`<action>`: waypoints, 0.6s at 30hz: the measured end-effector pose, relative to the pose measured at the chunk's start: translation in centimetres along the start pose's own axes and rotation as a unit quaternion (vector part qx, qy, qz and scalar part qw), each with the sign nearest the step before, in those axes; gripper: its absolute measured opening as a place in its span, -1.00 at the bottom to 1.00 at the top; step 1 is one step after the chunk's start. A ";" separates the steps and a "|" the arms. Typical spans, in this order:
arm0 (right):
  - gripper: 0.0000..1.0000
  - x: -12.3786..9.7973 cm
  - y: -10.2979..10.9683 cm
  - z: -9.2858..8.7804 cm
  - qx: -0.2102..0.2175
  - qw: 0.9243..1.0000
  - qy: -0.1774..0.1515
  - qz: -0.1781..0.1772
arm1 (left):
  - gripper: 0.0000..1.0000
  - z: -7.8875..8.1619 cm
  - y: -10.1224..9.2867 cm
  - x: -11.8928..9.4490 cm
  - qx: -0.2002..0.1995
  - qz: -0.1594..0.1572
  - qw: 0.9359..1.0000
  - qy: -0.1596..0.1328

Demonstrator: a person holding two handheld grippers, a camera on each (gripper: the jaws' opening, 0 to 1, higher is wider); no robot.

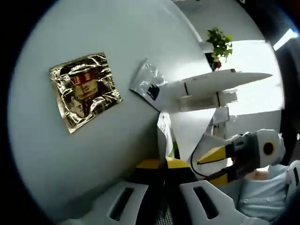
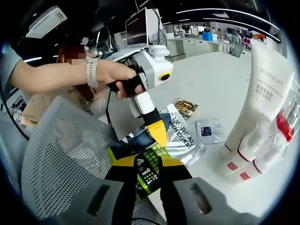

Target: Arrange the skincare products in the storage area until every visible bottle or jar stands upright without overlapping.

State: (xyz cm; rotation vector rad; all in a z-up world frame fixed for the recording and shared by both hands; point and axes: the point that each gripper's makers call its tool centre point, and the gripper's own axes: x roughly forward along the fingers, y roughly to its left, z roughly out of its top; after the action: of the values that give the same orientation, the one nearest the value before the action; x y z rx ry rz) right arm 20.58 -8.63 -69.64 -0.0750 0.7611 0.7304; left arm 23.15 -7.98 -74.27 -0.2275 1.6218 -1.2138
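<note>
Right gripper view put my right claw [image 2: 149, 176] clamped on a green-black sachet [image 2: 149, 174], limp and slippery; white tubes [image 2: 253, 140] stood at three o'clock. Left claw [image 1: 165, 185] pinched a thin packet [image 1: 162, 136].

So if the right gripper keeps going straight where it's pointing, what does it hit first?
Probably the silver L'Oreal Men Expert pouch just beyond what the right gripper clamps, then the left gripper over it; depth is uncertain.
</note>
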 end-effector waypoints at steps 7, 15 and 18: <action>-0.66 -0.2 -0.2 0.2 0.006 1.000 -0.004 -0.003 | -1.00 0.3 0.9 0.3 -0.035 -0.004 0.999 0.002; -0.64 0.3 -0.5 0.0 0.000 1.000 0.004 -0.008 | -1.00 1.5 1.1 0.3 -0.049 -0.008 0.999 -0.012; -0.63 0.7 -0.5 -0.1 -0.004 1.000 0.008 -0.009 | -1.00 1.8 1.2 0.3 -0.052 -0.011 0.999 -0.010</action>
State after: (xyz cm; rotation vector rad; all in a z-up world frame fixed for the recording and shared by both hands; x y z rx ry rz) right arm 21.21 -8.67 -70.23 -0.0939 0.7718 0.7171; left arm 24.95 -8.65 -75.25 -0.3240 1.6709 -1.1408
